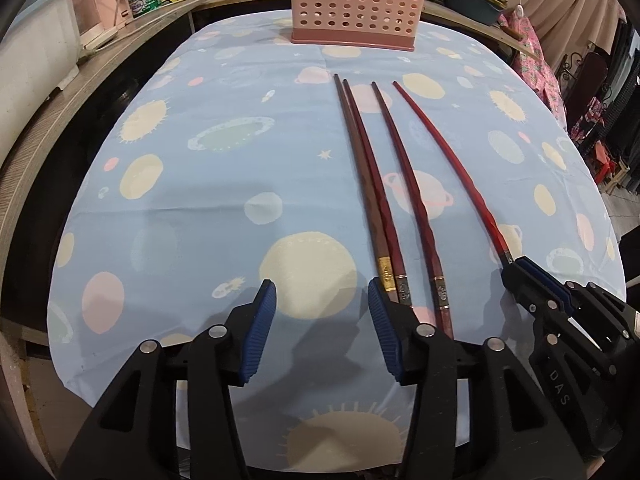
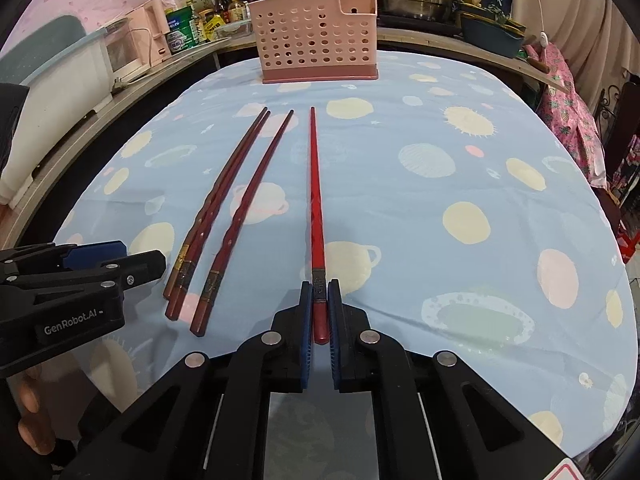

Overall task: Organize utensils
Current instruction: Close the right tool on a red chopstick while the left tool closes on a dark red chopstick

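my right gripper (image 2: pixel 320 312) pinches the red chopstick (image 2: pixel 314 200) by its thick end on the cloth (image 2: pixel 440 240). my left gripper (image 1: pixel 322 300) gapes empty beside three chopsticks (image 1: pixel 372 184); holder (image 2: pixel 316 40) far off.

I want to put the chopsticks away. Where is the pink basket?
The pink basket stands upright at the table's far edge, beyond the tips of the four chopsticks, in both wrist views.

Four long chopsticks lie on the surface, thin tips pointing toward a pink perforated utensil holder (image 2: pixel 316 40) standing upright at the far edge — three dark red-brown chopsticks (image 2: pixel 224 208) close together at left, one brighter red chopstick (image 2: pixel 316 208) apart at right.
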The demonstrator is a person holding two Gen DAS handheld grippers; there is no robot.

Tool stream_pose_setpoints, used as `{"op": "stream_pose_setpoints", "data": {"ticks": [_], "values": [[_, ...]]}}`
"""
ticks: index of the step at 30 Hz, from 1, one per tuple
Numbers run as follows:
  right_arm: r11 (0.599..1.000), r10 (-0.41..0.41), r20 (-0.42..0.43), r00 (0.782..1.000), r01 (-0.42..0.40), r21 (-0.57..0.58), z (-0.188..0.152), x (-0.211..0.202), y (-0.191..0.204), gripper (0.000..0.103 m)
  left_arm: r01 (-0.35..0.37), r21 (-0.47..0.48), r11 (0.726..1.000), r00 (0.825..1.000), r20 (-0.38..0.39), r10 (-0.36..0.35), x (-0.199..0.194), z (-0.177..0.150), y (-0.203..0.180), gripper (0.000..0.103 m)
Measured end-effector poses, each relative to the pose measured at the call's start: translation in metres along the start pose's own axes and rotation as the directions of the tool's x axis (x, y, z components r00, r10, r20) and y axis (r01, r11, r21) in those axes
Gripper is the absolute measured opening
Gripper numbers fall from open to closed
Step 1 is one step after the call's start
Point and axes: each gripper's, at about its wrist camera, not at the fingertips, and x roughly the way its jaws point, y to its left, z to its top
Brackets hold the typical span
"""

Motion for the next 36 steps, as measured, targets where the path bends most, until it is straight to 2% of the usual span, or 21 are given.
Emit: {"op": "stream_pose_setpoints", "data": {"ticks": [18,27,30,33,35,36], "values": [[1.0,0.004,0.001,1.0,-0.004,0.019,-0.002,-0.002,-0.006,0.007,0.044,0.027,0.999,0.999,0.01,-0.044,0.001,0.003,-0.019,0.045],[1.0,0.006,0.002,1.0,-0.006,0.019,-0.002,-0.001,-0.006,0.007,-0.016,0.038,0.999,1.0,0.004,0.016,0.007,0.002,-0.017,0.046],[1.0,0.007,0.001,1.0,-0.007,0.02,-0.002,-0.001,-0.006,0.007,-0.015,0.035,0.999,1.0,0.003,0.015,0.007,0.002,-0.016,0.045],[1.0,0.007,0.002,1.0,-0.007,0.02,-0.002,-0.001,-0.006,0.007,-0.015,0.034,0.999,1.0,0.006,0.014,0.005,0.002,-0.015,0.032],[1.0,0.007,0.002,1.0,-0.007,0.02,-0.002,-0.001,-0.006,0.007,-0.01,0.031,0.999,1.0,0.006,0.01,0.005,0.002,-0.014,0.018],[1.0,0.009,0.001,1.0,-0.009,0.02,-0.002,-0.001,-0.006,0.007,-0.007,0.029,1.0,1.0,0.005,0.007,0.005,0.002,-0.013,0.014]]}}
